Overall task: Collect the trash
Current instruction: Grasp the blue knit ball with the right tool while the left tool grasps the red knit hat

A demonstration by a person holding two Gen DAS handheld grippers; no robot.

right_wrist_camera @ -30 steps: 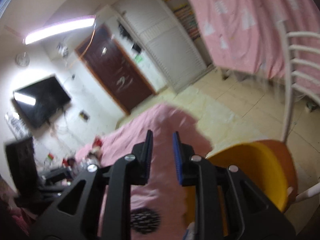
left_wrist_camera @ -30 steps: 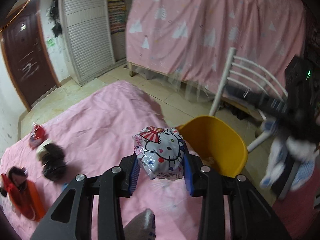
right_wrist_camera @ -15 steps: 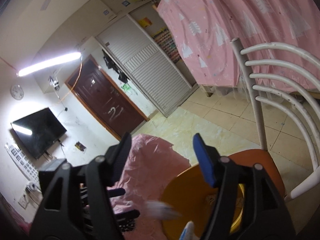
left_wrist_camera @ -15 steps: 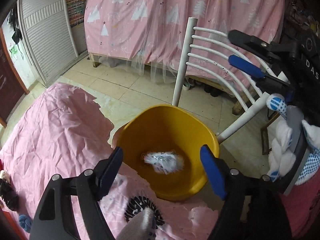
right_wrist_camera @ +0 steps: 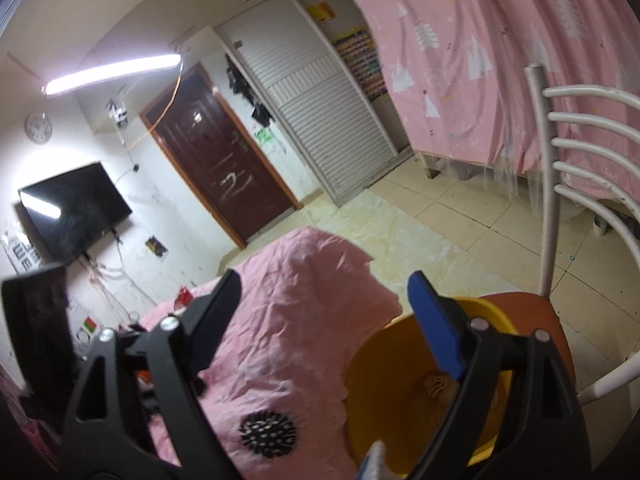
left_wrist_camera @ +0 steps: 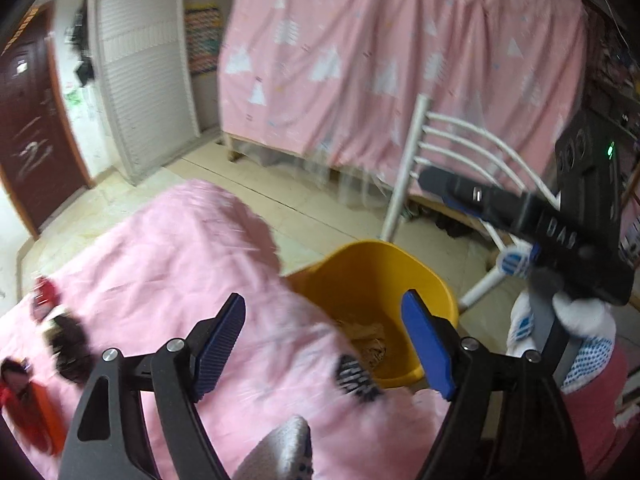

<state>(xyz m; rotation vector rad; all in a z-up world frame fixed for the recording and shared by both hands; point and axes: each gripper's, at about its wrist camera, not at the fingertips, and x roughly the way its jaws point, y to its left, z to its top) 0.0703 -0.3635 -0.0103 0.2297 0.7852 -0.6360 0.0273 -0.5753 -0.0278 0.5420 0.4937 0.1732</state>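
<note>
A yellow bin (left_wrist_camera: 384,272) stands beside the pink-covered table (left_wrist_camera: 168,264), with crumpled trash (left_wrist_camera: 368,340) at its bottom. It also shows in the right wrist view (right_wrist_camera: 384,376). My left gripper (left_wrist_camera: 324,340) is open and empty above the table edge and the bin. My right gripper (right_wrist_camera: 324,320) is open and empty above the same edge; it shows in the left wrist view (left_wrist_camera: 452,196) as a black arm over the bin. Red and dark trash items (left_wrist_camera: 64,340) lie at the table's left end.
A black spiky patch (right_wrist_camera: 268,434) marks the cloth near the bin. A white chair (right_wrist_camera: 560,184) with an orange seat (right_wrist_camera: 548,316) holds the bin. A pink curtain (left_wrist_camera: 380,60) hangs behind. A brown door (right_wrist_camera: 224,160) and a TV (right_wrist_camera: 72,208) are on the far wall.
My left gripper opened and dropped the Hello Kitty wrapper into the bin, then swung back left. My right gripper opened too and a small item fell from it.
</note>
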